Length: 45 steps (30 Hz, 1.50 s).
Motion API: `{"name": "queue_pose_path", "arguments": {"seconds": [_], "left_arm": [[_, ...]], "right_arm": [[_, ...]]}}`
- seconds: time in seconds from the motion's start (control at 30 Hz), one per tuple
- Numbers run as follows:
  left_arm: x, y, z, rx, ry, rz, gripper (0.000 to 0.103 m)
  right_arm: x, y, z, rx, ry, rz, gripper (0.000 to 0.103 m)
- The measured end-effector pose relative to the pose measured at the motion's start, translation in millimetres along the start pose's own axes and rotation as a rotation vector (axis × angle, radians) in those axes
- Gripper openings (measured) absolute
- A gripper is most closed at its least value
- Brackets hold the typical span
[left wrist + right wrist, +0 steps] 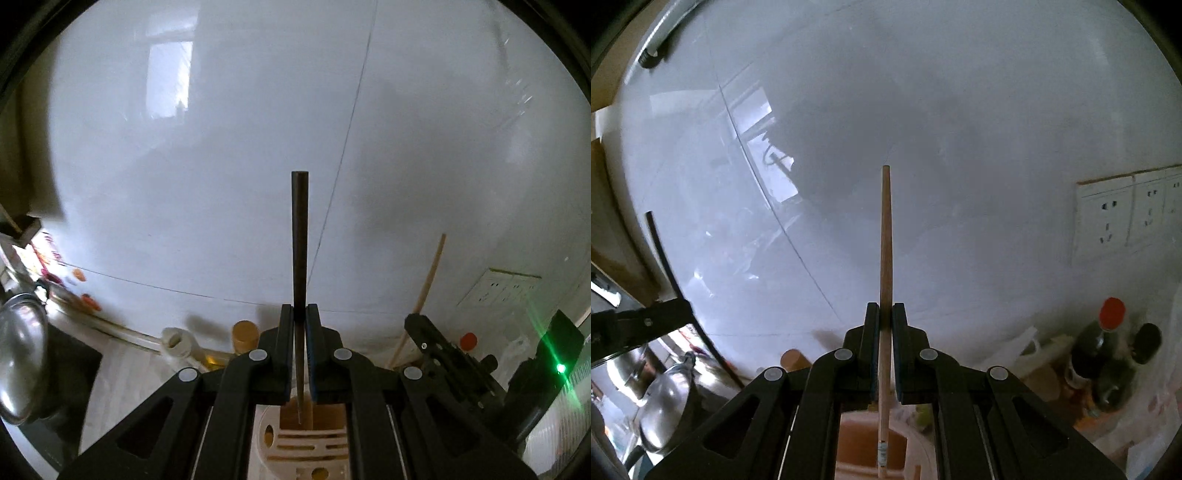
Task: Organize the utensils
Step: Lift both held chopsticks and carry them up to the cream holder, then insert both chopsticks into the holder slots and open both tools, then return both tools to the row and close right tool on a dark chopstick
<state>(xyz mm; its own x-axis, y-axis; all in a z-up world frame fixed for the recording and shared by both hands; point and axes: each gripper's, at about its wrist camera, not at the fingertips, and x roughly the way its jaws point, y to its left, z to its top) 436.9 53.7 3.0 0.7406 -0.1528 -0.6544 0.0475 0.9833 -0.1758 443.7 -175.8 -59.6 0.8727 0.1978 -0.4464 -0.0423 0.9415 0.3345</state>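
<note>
A pale glossy wall (221, 166) fills most of both views, with wall sockets (1123, 218) to the right and clutter along the counter's back edge: a dark bottle with a red cap (1106, 343), a pot lid (20, 354), a small tan-lidded jar (244, 334). The left gripper (300, 314) has its jaws narrowed onto one dark chopstick (300, 240), which runs straight forward along the finger axis, thick end away from the camera, thin tip passing back between the jaws and pointing into the utensil holder (306, 443) directly beneath. The right gripper (885, 314) holds one light wooden chopstick (885, 240) in the same way, jaws closed on the shaft, its marked lower end over a tan opening of what is probably the same holder (857, 446). Count: two chopsticks, one per gripper; one slotted holder with several openings. In each view the other gripper and its chopstick appear at the side. The governing relation is that each stick's long axis appears to lie in line with the opening below its tip, so the coming move is judged to be a straight lowering along that axis; neither hand looks clearly nearer.
</note>
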Motion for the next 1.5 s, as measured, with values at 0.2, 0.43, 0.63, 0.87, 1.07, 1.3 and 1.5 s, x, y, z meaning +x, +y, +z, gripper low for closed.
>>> {"name": "queue_pose_path", "arguments": {"seconds": [0.2, 0.43, 0.63, 0.87, 1.07, 1.3, 1.5], "left_arm": [[44.0, 11.0, -9.3, 0.005, 0.070, -0.026, 0.003], [56.1, 12.6, -27.6, 0.021, 0.145, -0.036, 0.009], [27.5, 12.2, -25.4, 0.033, 0.101, 0.043, 0.082], [-23.6, 22.1, -47.8, 0.024, 0.033, 0.098, 0.103], [-41.8, 22.3, -94.8, 0.044, 0.062, 0.147, 0.103], [-33.2, 6.3, -165.3, 0.089, 0.193, 0.156, 0.103], [-12.2, -8.9, -228.6, 0.147, 0.314, 0.205, 0.103]], "right_arm": [[16.6, 3.9, -12.7, -0.033, -0.048, -0.017, 0.007], [23.9, 7.0, -30.5, -0.078, 0.020, -0.004, 0.007], [0.6, -0.4, -31.5, -0.073, 0.064, -0.018, 0.033], [-57.6, -10.2, -33.8, -0.061, 0.091, -0.083, 0.079], [-106.0, -20.2, -63.9, -0.052, 0.094, -0.172, 0.103], [-137.2, -45.4, -111.7, -0.064, 0.188, -0.254, 0.103], [-139.2, -77.8, -163.0, -0.036, 0.347, -0.315, 0.092]]}}
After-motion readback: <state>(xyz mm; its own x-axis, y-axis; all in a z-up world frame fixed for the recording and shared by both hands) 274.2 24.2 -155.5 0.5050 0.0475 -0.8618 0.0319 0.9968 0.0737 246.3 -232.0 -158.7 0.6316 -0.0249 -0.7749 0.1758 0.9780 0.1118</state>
